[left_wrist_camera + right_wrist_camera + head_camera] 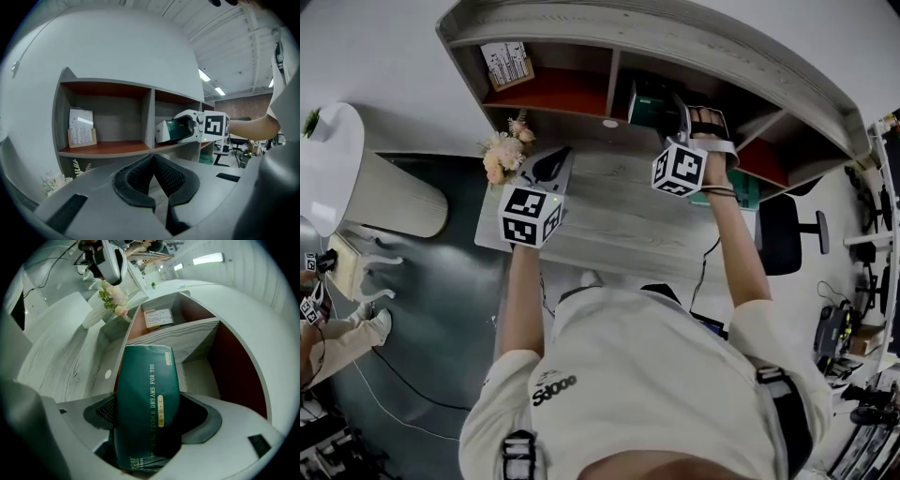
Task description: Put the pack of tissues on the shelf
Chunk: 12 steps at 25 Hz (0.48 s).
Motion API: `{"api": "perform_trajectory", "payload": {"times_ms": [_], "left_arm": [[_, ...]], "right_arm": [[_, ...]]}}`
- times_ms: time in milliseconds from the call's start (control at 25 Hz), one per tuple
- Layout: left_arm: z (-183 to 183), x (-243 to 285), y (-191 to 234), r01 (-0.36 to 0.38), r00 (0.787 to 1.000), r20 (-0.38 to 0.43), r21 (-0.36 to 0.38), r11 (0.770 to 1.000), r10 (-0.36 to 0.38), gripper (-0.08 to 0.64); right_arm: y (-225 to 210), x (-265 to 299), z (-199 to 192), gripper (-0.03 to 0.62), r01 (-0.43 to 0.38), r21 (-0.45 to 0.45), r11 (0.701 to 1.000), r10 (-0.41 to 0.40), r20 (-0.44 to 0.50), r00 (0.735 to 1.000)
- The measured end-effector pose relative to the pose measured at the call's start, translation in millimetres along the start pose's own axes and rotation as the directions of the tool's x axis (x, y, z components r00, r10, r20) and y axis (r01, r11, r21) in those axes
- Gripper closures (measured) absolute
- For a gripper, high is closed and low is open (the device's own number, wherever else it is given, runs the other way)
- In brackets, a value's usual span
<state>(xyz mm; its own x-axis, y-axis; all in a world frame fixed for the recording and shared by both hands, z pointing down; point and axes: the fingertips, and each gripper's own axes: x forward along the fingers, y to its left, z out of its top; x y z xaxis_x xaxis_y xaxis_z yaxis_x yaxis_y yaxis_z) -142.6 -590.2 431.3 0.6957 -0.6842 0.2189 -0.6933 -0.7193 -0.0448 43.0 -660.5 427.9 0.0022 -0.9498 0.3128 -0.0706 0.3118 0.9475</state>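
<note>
While left tool (154, 159) hangs closed, empty over counter (609, 220), right tool (147, 416) grips tissue pack (147, 385) at middle compartment of shelf (199, 329).

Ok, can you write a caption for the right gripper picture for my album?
The right gripper holds a dark green plastic tissue pack at the grey wooden shelf's open compartment.

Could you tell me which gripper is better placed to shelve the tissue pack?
Right. The right gripper holds the tissue pack at the middle compartment of the shelf; the left gripper is shut, empty.
</note>
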Motion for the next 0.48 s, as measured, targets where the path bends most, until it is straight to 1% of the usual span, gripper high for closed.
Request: {"api": "perform_trajectory", "payload": {"times_ms": [80,160,200,280,320,360,400,440,480], "left_arm": [[-3.6,4.1,-3.3,0.028,1.0,-0.008,-0.006,1.0,-0.028,0.543],[-6.2,7.5,-4.8,0.052,0.999,-0.008,-0.017,0.998,-0.052,0.543],[-7.1,9.2,-4.7,0.06,0.998,-0.006,-0.024,0.998,-0.061,0.543],[-8.1,12.4,-3.7,0.07,0.998,0.0,-0.038,0.997,-0.07,0.543],[-8.3,13.9,-3.4,0.073,0.997,0.001,-0.042,0.996,-0.073,0.543],[-8.4,15.3,-3.3,0.077,0.997,0.002,-0.044,0.996,-0.077,0.543],[-8.4,16.4,-3.5,0.081,0.997,0.003,-0.044,0.996,-0.081,0.543],[-8.3,17.1,-3.8,0.085,0.996,0.003,-0.045,0.995,-0.085,0.543],[-8.1,17.3,-4.1,0.089,0.996,0.004,-0.048,0.995,-0.088,0.543]], "right_arm": [[1.0,0.4,3.4,0.225,-0.029,0.029,0.999,0.028,0.015,0.999],[5.3,-2.9,8.4,0.225,-0.106,0.079,0.991,0.102,0.058,0.993],[7.8,-6.1,12.2,0.225,-0.157,0.114,0.981,0.147,0.093,0.985],[10.5,-12.8,21.3,0.225,-0.253,0.206,0.945,0.218,0.179,0.959],[8.7,-14.8,24.3,0.227,-0.279,0.252,0.927,0.228,0.215,0.95],[5.6,-15.4,25.5,0.227,-0.287,0.286,0.914,0.222,0.237,0.946],[2.2,-14.6,25.3,0.23,-0.281,0.306,0.909,0.209,0.248,0.946],[-0.8,-12.9,24.4,0.249,-0.27,0.316,0.91,0.194,0.251,0.948],[-3.4,-10.7,23.7,0.283,-0.257,0.321,0.911,0.18,0.252,0.951]]}}
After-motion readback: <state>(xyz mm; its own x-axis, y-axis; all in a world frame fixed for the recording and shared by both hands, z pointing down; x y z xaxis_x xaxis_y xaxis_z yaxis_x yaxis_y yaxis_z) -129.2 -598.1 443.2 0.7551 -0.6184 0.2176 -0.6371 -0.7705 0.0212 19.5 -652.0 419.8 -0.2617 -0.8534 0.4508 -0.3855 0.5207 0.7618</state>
